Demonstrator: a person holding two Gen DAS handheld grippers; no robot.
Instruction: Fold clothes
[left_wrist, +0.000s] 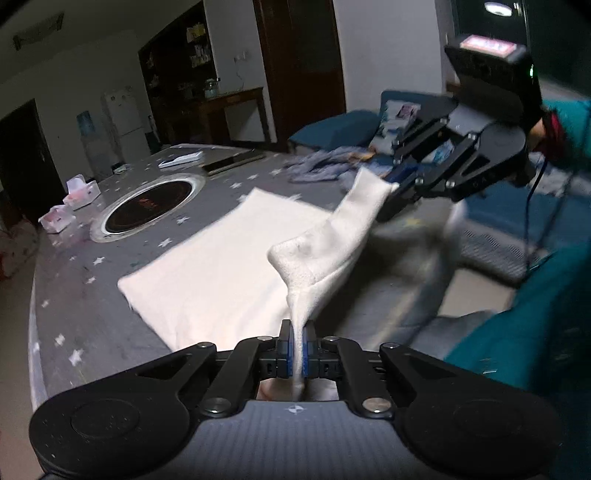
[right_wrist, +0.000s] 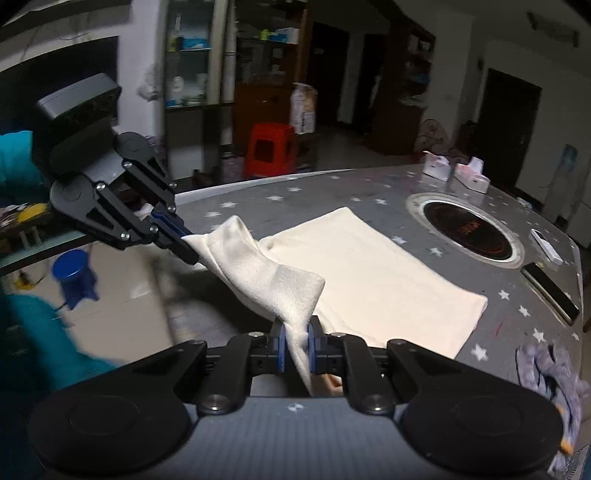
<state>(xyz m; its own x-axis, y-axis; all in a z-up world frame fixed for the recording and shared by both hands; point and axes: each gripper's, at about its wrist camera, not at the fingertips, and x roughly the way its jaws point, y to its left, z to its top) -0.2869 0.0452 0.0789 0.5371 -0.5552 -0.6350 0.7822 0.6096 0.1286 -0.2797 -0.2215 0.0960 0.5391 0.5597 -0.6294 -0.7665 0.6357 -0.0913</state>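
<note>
Both my grippers are clamped on the near edge of the cream garment (left_wrist: 221, 266): left gripper (left_wrist: 297, 350) fingers closed on one pinched corner, right gripper (right_wrist: 295, 349) fingers closed on the other. In the left wrist view I see the right gripper off to the upper right, biting its corner; in the right wrist view the left gripper sits upper left, same thing mirrored.

Key relation: the held edge runs gripper to gripper, raised above the table (left_wrist: 92, 295) edge, and the rest of the garment lies flat ahead of both sets of fingers, stretching away toward the round inset burner (left_wrist: 147, 206). Long axis points away from me, so I judge the fold goes forward, carrying the near edge over toward the far edge. Neither hand is clearly nearer (roughly level).

Garment look: plain, soft, slightly fuzzy knit, already a tidy rectangle, probably folded once; slack sag between the grips.

Other clutter: bluish crumpled cloth (right_wrist: 554, 373) at the table's right, white tissue boxes (right_wrist: 458, 171) beyond the burner, well apart from the garment
</note>
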